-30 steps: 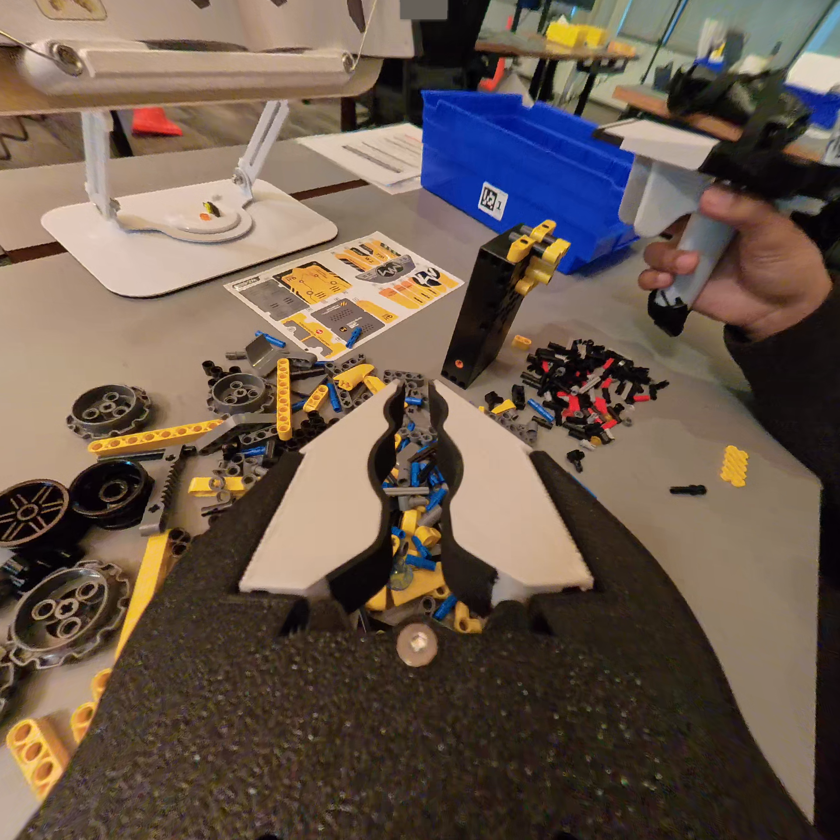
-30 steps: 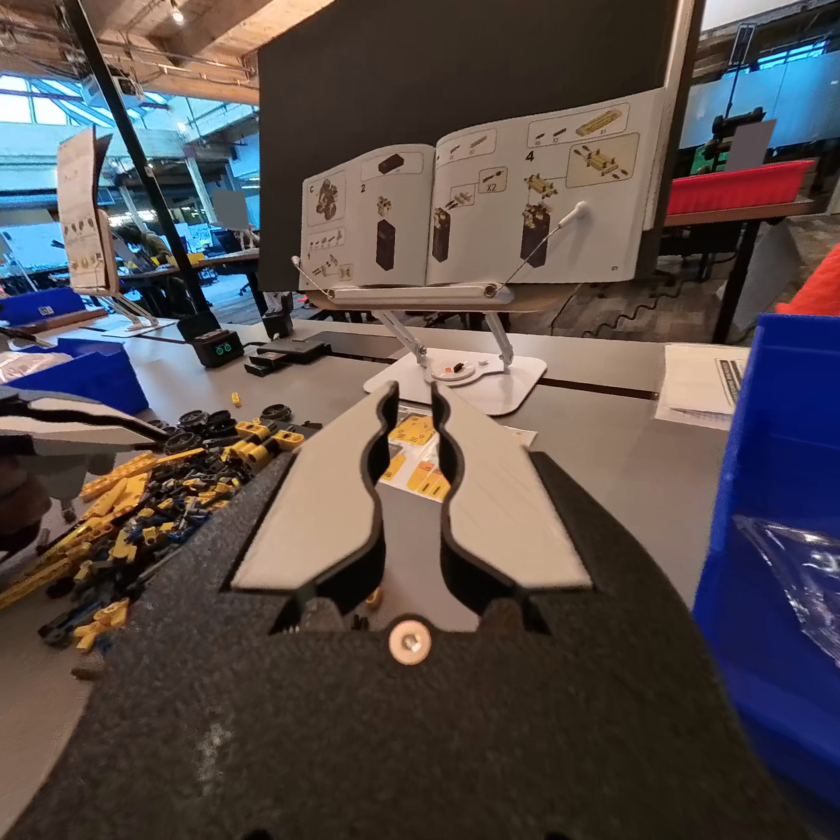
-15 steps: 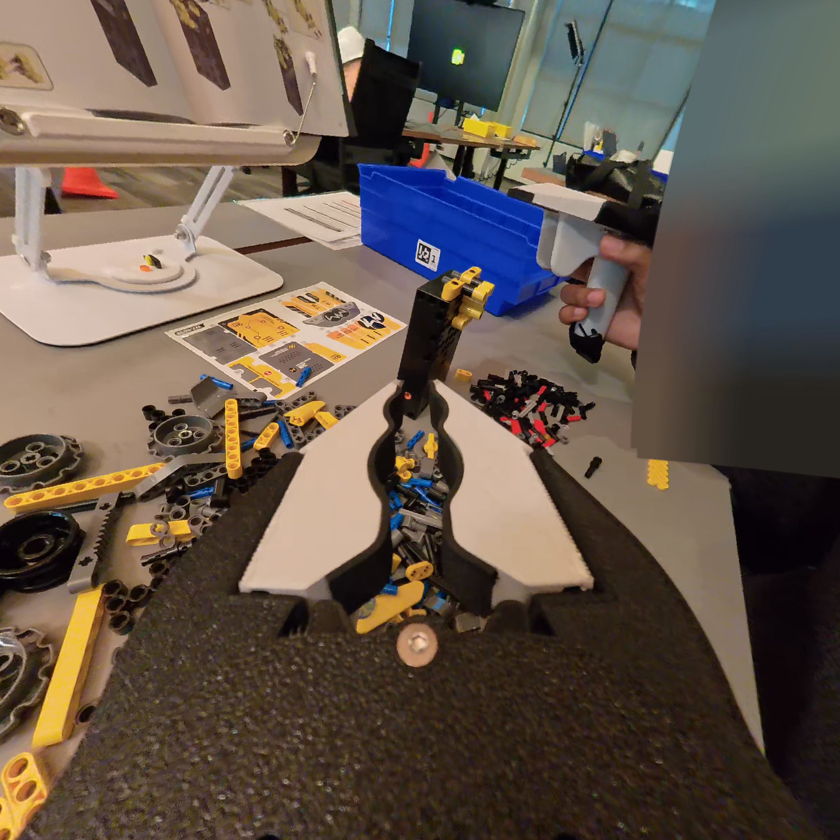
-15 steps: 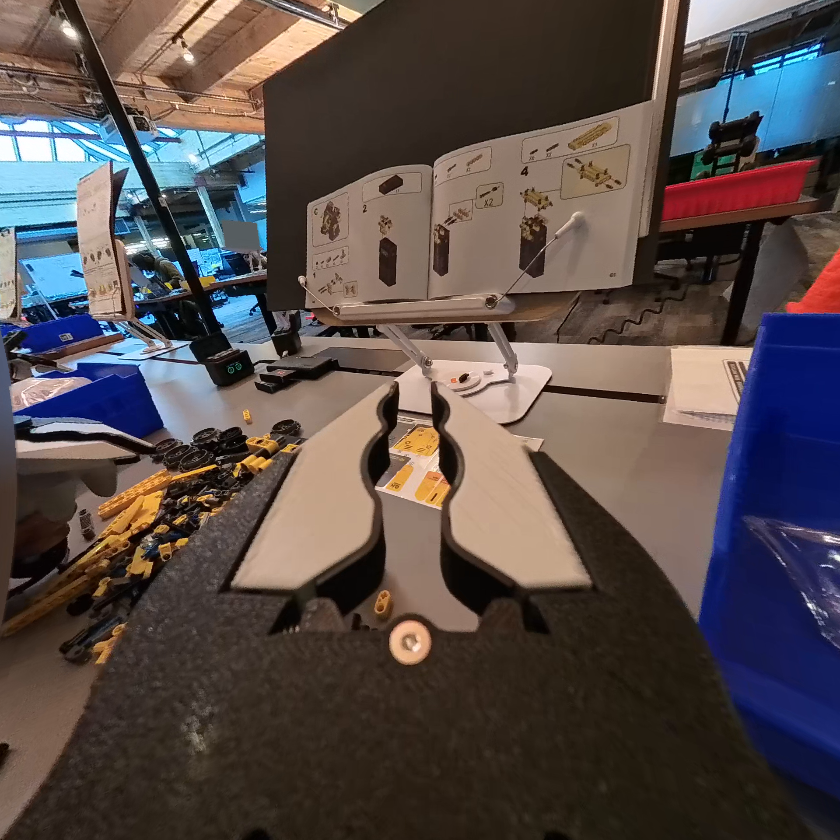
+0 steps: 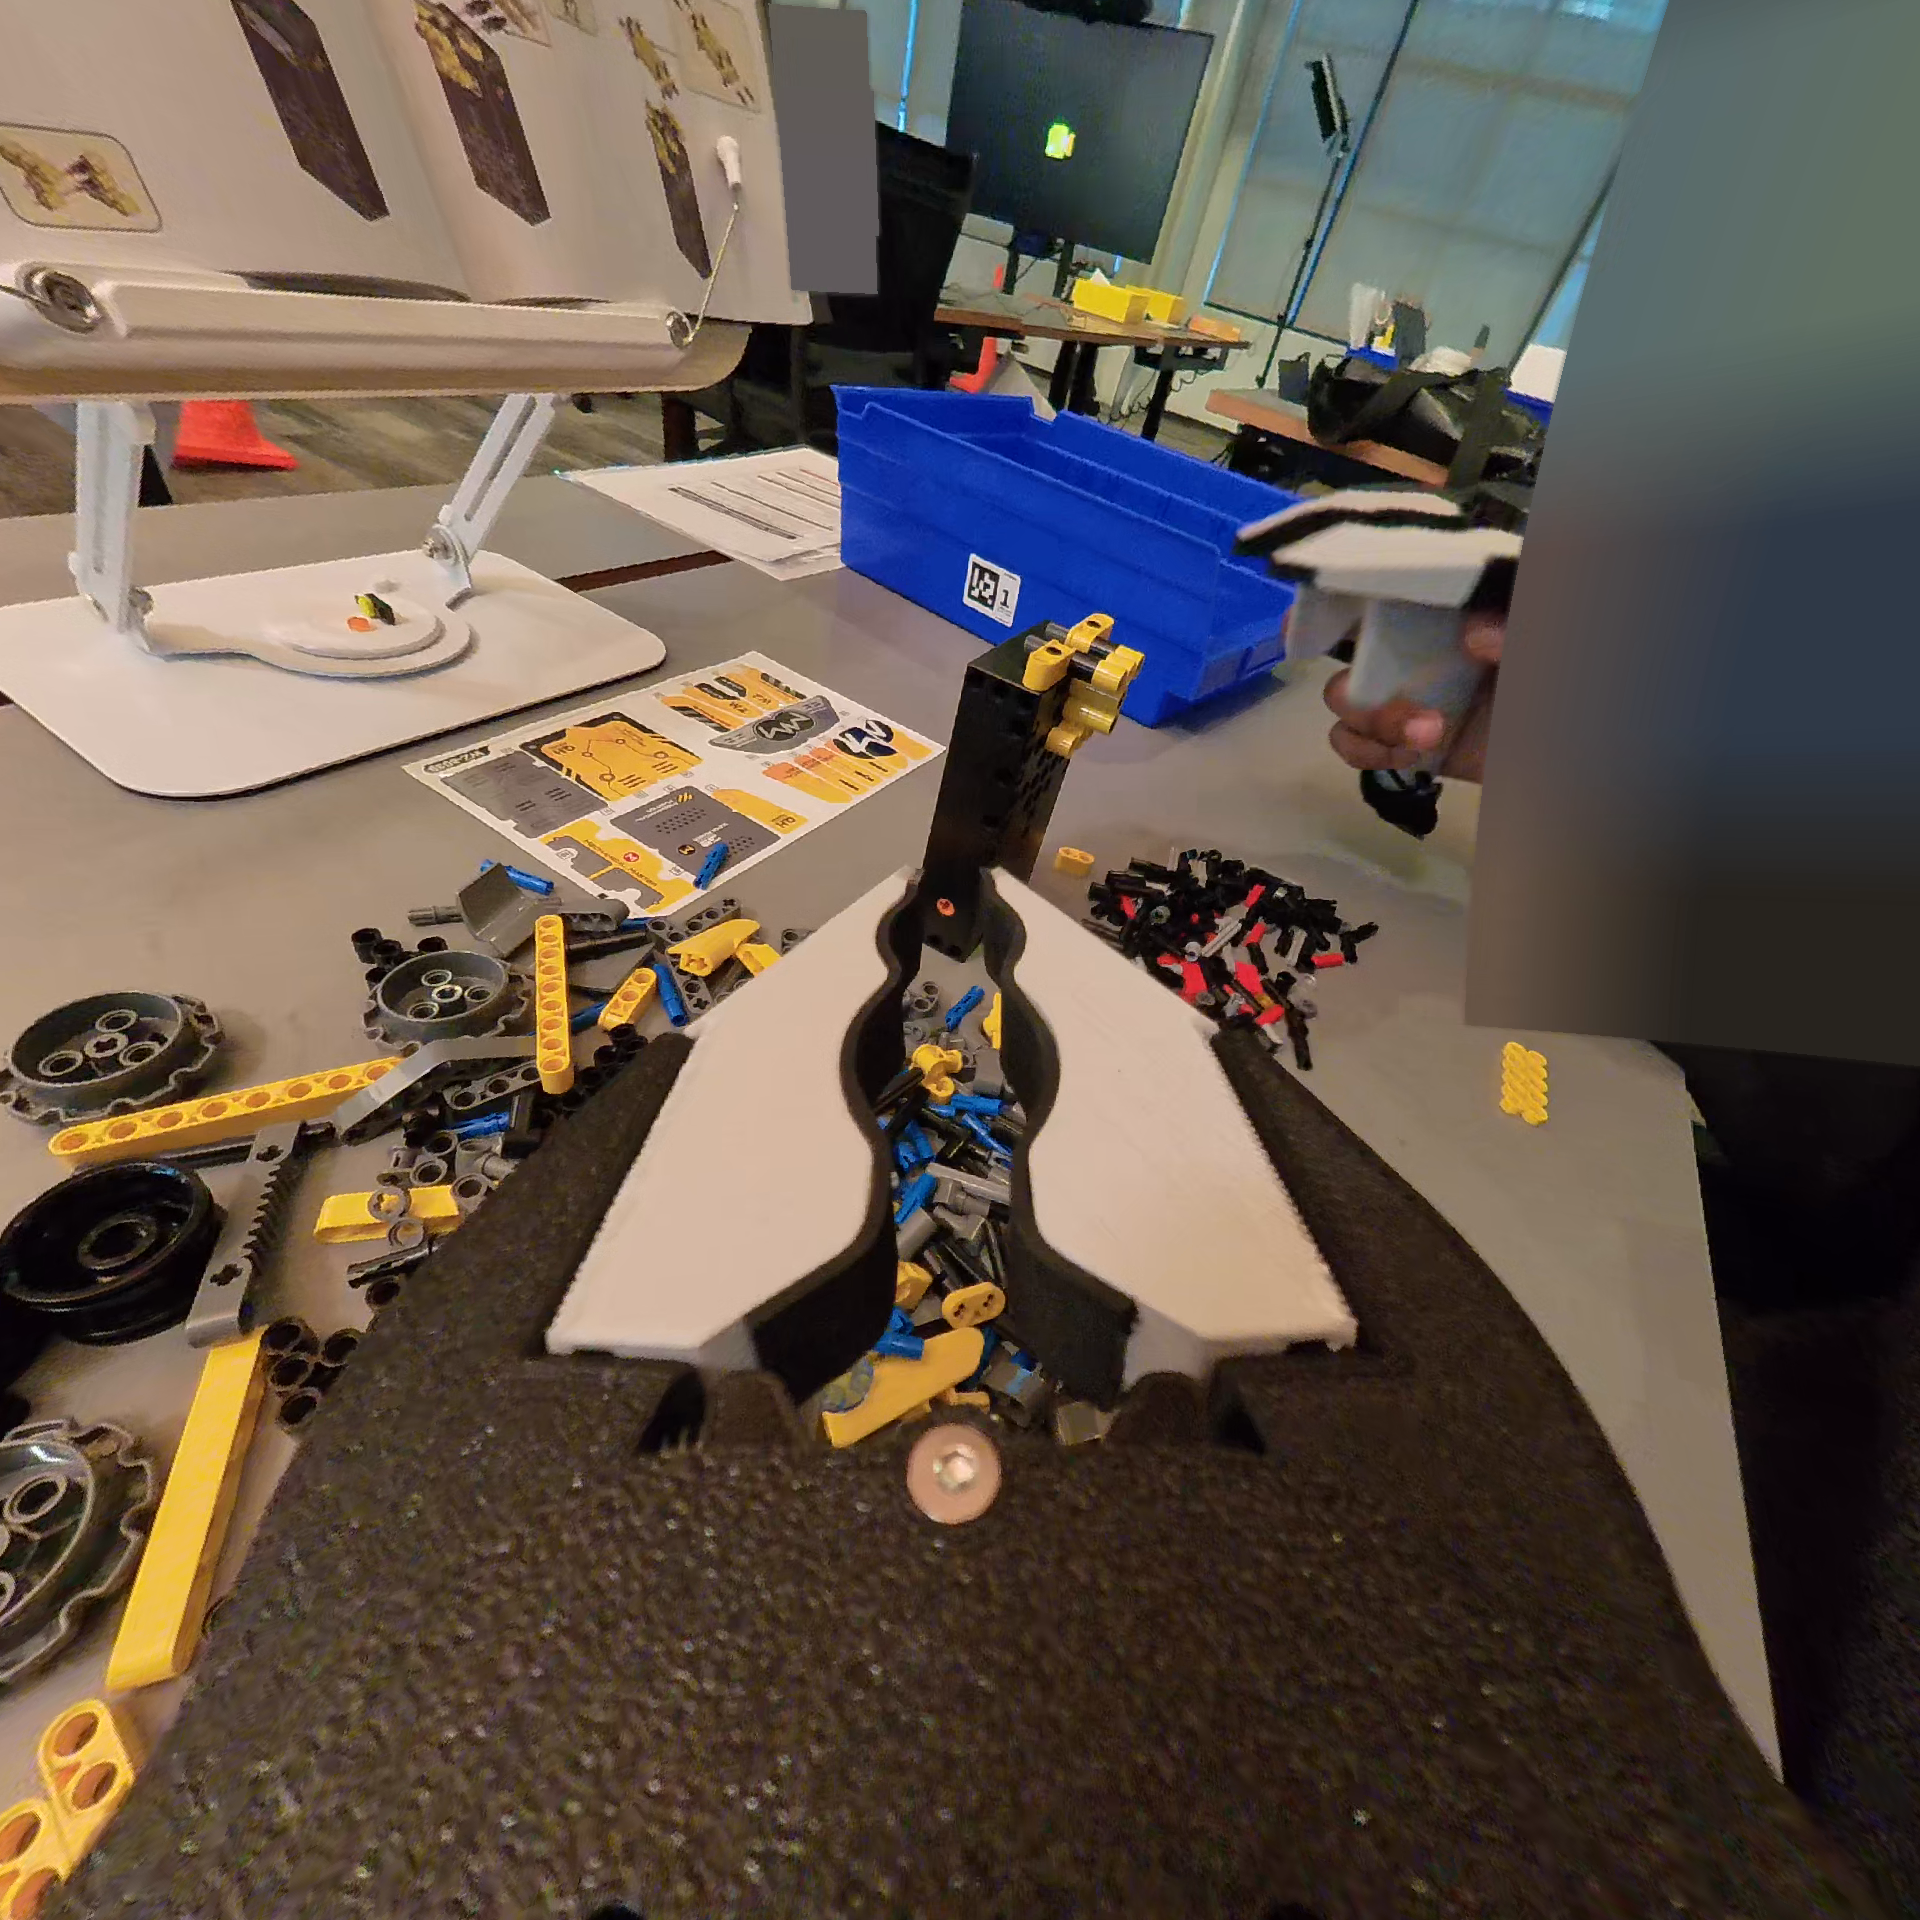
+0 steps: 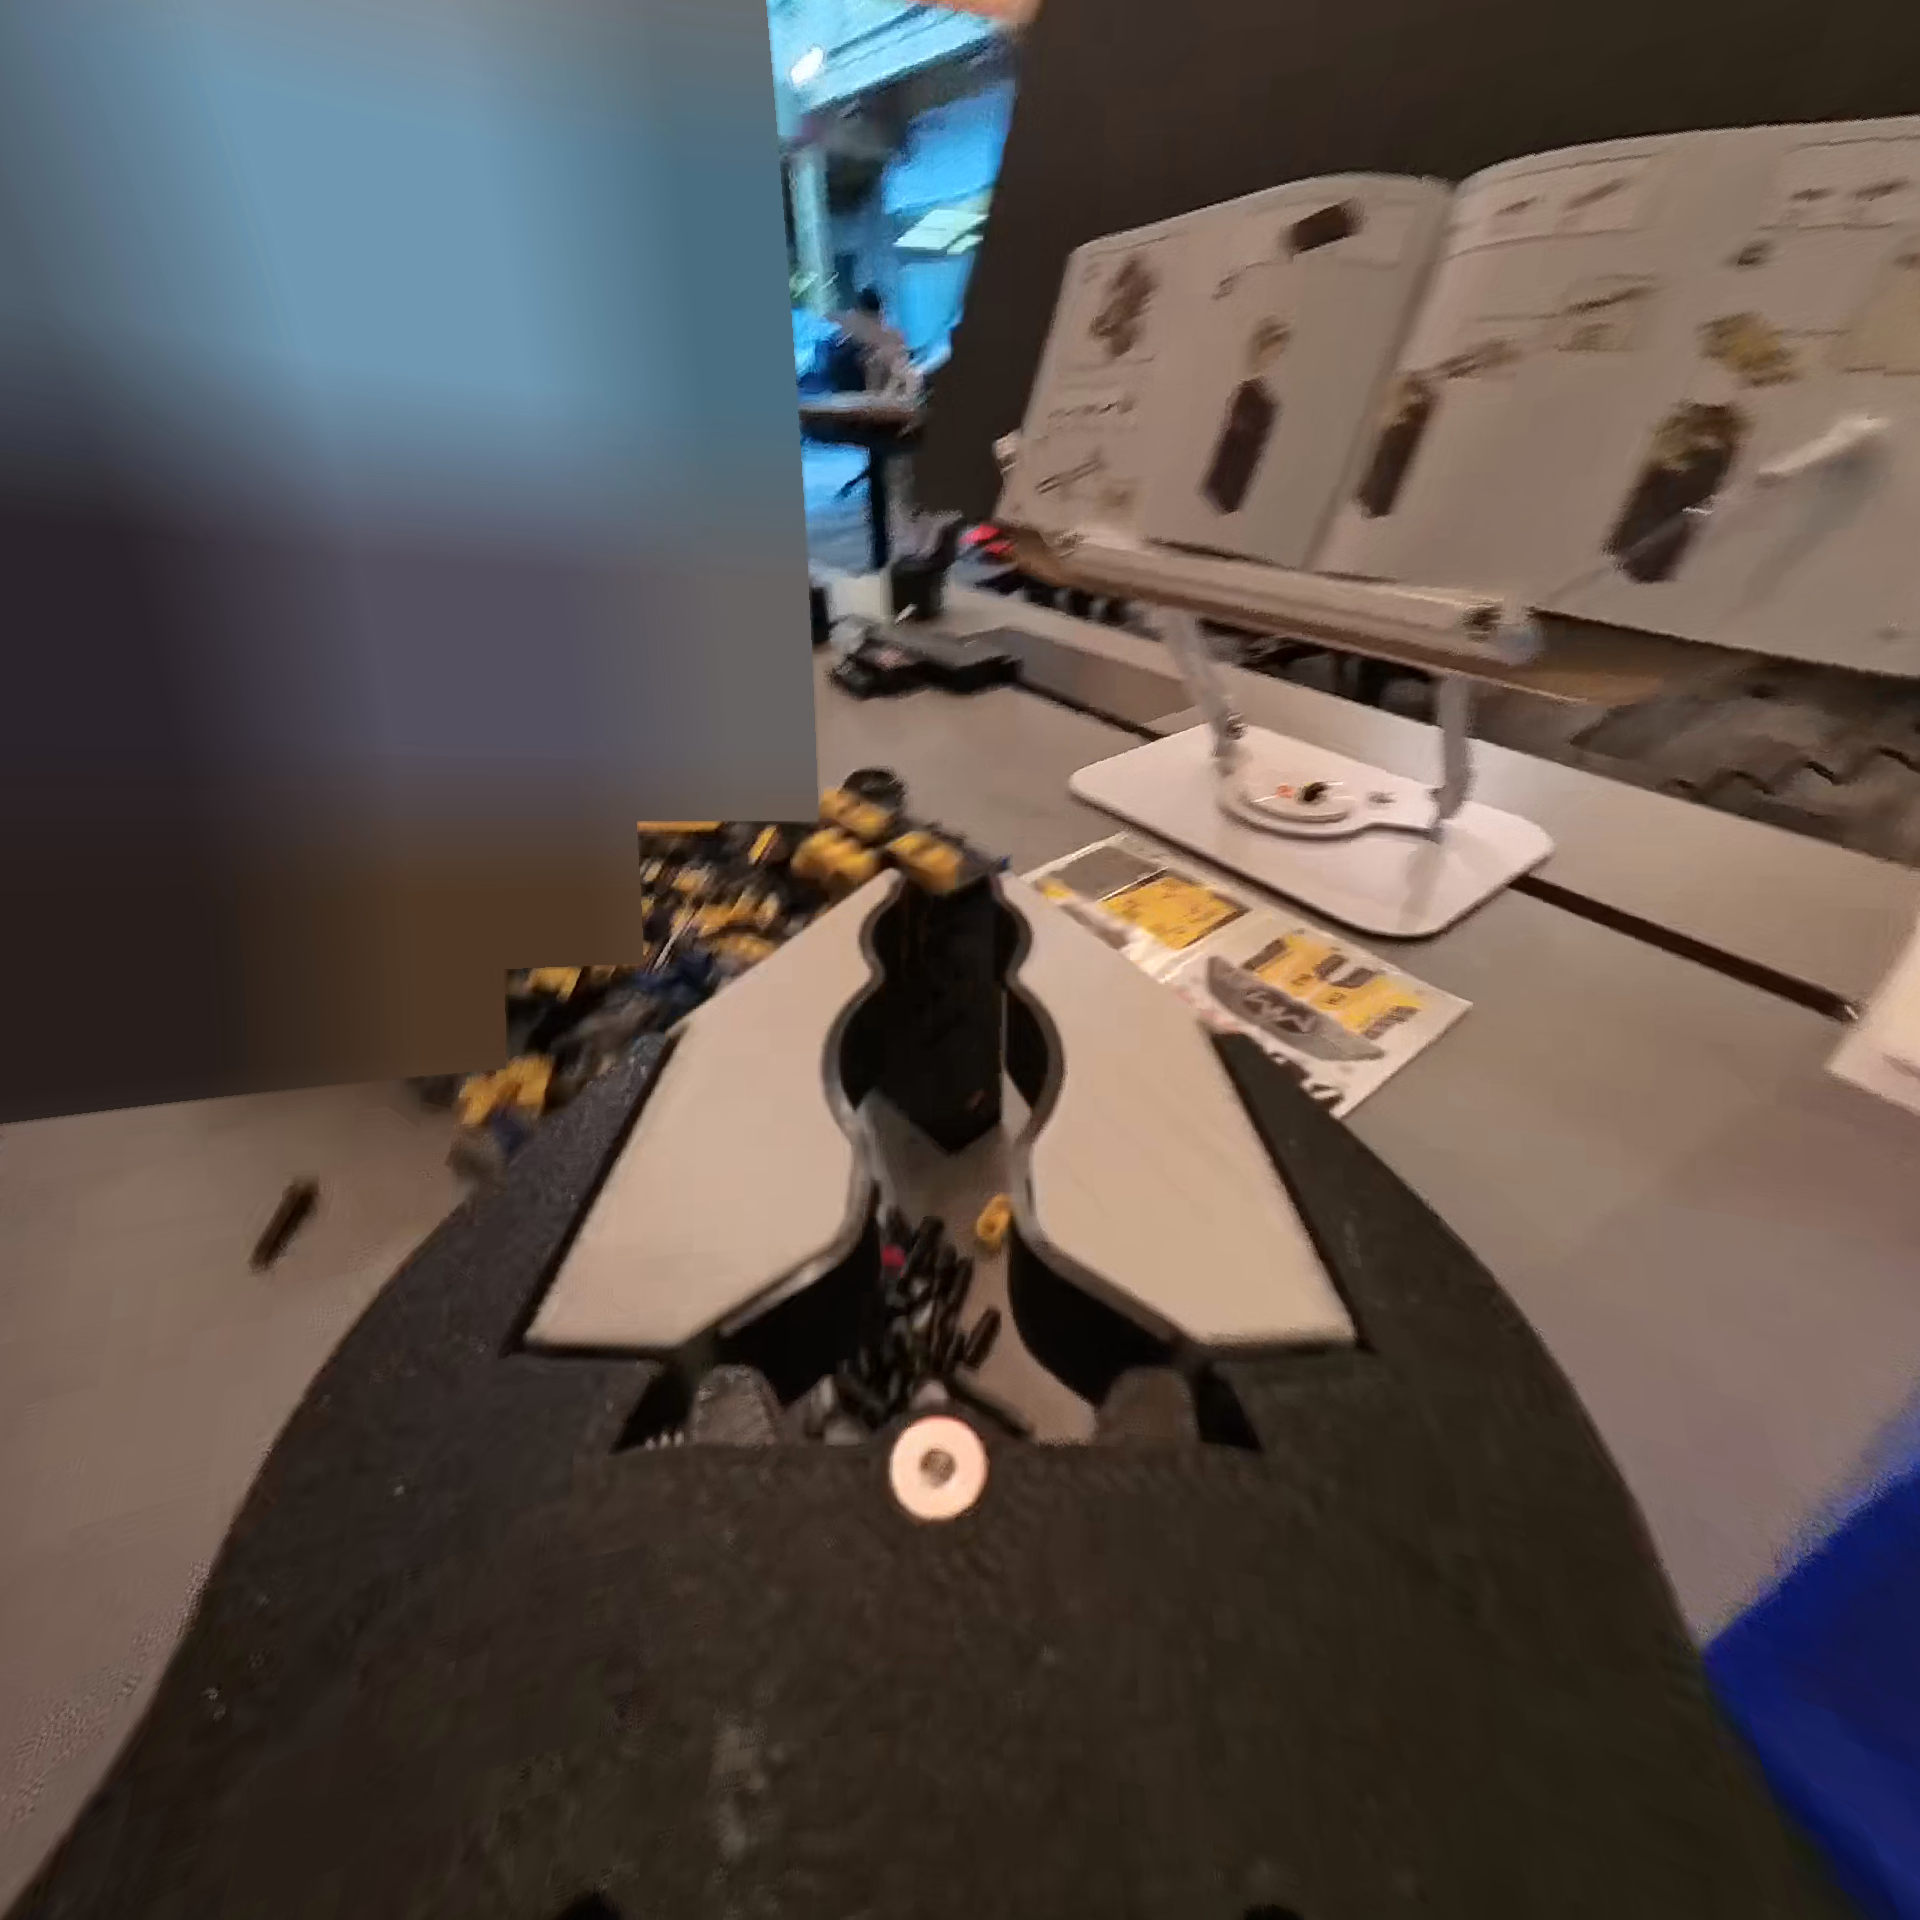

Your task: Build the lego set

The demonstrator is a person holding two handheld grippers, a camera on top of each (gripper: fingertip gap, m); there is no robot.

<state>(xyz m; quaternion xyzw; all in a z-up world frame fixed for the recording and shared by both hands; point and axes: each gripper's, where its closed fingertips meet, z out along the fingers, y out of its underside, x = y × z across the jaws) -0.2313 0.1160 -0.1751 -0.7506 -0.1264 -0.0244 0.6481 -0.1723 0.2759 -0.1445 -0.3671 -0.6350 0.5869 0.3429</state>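
A white book stand (image 5: 312, 665) sits on the grey table (image 5: 1434, 1164), holding an open instruction booklet (image 5: 395, 135). Just in front of the stand's base lies a sticker sheet (image 5: 675, 779). To the right of the stand are a printed paper (image 5: 748, 504) and a blue bin (image 5: 1049, 530). Behind the bin, well beyond the stand, stands a dark monitor (image 5: 1070, 125).
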